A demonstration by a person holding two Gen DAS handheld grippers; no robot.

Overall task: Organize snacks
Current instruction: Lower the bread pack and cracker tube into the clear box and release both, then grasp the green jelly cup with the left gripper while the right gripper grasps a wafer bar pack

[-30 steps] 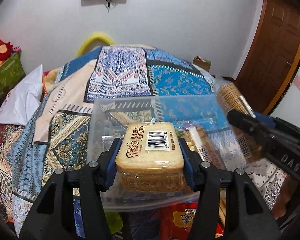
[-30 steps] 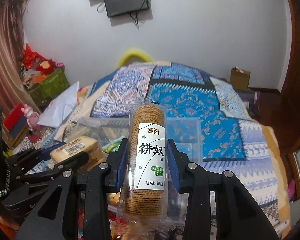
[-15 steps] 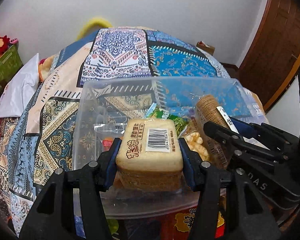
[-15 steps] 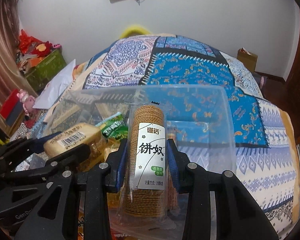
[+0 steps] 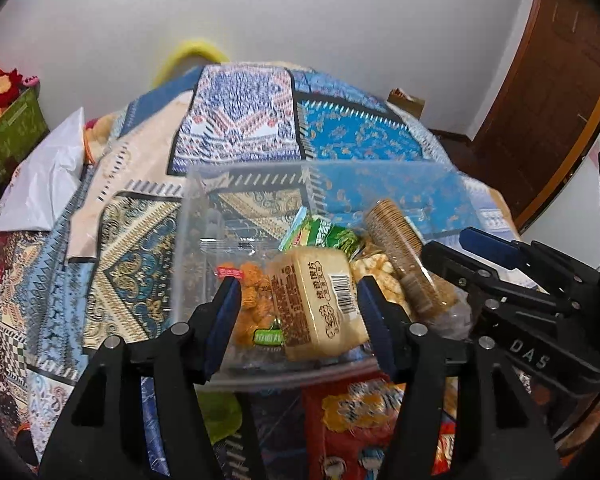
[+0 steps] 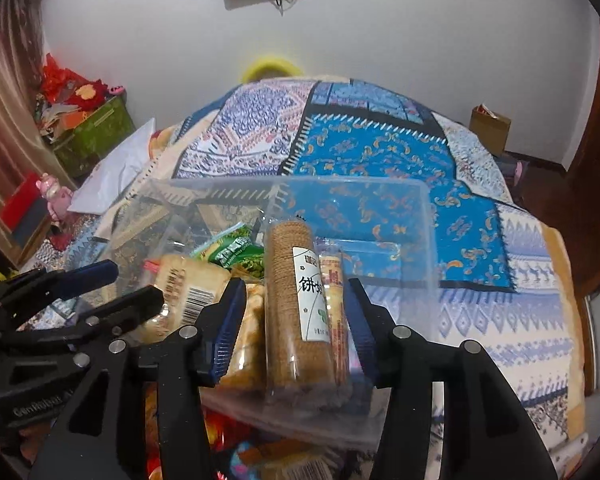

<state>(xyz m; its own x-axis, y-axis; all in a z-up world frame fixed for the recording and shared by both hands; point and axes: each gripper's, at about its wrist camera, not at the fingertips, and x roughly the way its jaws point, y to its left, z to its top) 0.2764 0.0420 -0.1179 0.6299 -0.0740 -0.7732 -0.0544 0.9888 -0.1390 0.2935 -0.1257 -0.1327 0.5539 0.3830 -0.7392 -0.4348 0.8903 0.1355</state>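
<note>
A clear plastic bin (image 5: 196, 216) (image 6: 424, 216) sits on the patterned bedspread with several snacks inside. My left gripper (image 5: 298, 308) is open over the bin's near edge; the tan cake pack (image 5: 320, 300) lies tilted between its fingers, resting on the other snacks. My right gripper (image 6: 296, 320) is open too; the round biscuit roll (image 6: 292, 304) lies in the bin between its fingers, beside a thin wafer pack (image 6: 334, 304). A green snack bag (image 5: 324, 234) (image 6: 232, 250) lies further back. The right gripper's fingers (image 5: 460, 264) show at right in the left wrist view.
A red snack bag (image 5: 356, 412) lies just in front of the bin, under the grippers. A white pillow (image 5: 44, 176) is at the bed's left side. A green storage box (image 6: 96, 136) stands at far left, a wooden door (image 5: 548, 80) at right.
Both grippers have opened. The cake pack and the biscuit roll have dropped out of the closed jaws into the bin, and both grippers moved lower toward it.
</note>
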